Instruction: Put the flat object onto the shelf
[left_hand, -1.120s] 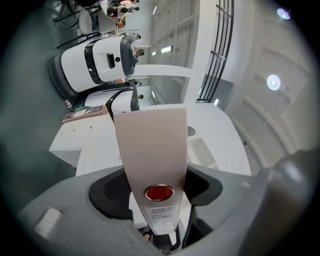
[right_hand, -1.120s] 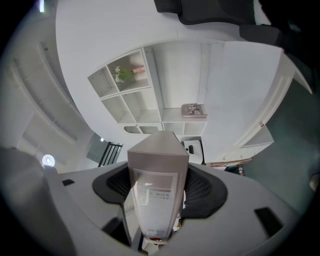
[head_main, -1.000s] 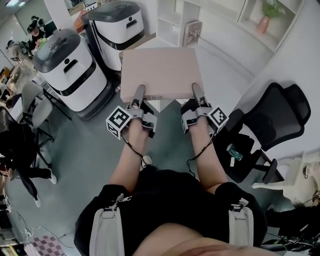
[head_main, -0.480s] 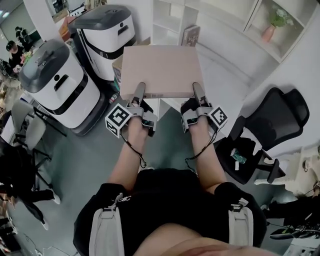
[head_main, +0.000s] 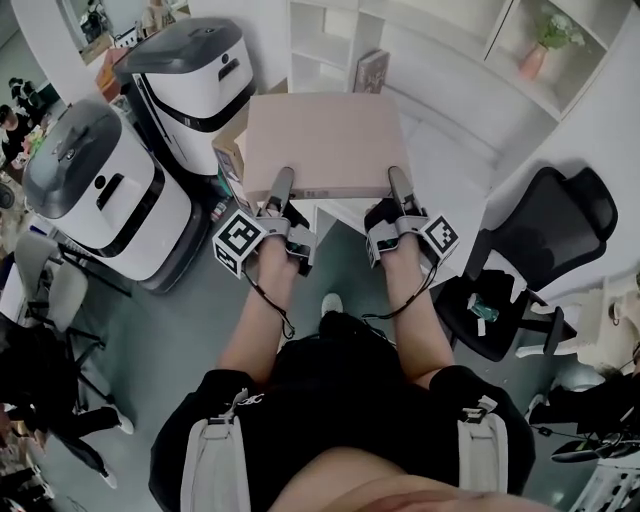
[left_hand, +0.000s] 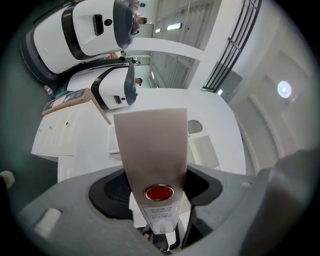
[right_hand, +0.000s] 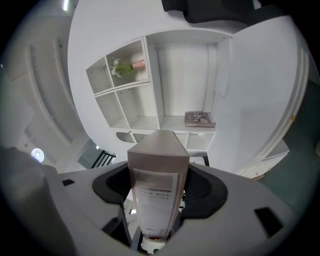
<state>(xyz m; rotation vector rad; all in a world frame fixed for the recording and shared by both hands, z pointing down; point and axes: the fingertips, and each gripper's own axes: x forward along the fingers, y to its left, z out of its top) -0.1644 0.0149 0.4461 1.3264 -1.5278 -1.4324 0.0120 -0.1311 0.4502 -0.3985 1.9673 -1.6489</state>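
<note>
**Carry Stage: File Box Held in Front of the Shelf**

The flat object, a beige file box (head_main: 322, 140), rests on no support. It is held roughly level in the air by its near edge. The left gripper (head_main: 282, 187) has its jaws clamped across the thickness of the box near the near left corner. The right gripper (head_main: 399, 188) has its jaws clamped the same way near the near right corner. In each gripper view the box fills the gap between the pads.

The white shelf (head_main: 330, 45) stands just beyond the far edge of the box. A book (head_main: 371, 72) lies in one open compartment, and a pink vase (head_main: 533, 55) stands in a compartment further right. Two white machines (head_main: 190, 70) stand to the left and an office chair (head_main: 545, 235) to the right.

Step in hand: transport. The box is not yet on the shelf.

Next move, as judged:
- Advance both grippers together and keep the box level.
- Bring the far edge of the box over a free shelf board, clear of the book.
- Part the jaws only once the board bears the weight.

An uneven advance could twist the box in the grip.
</note>
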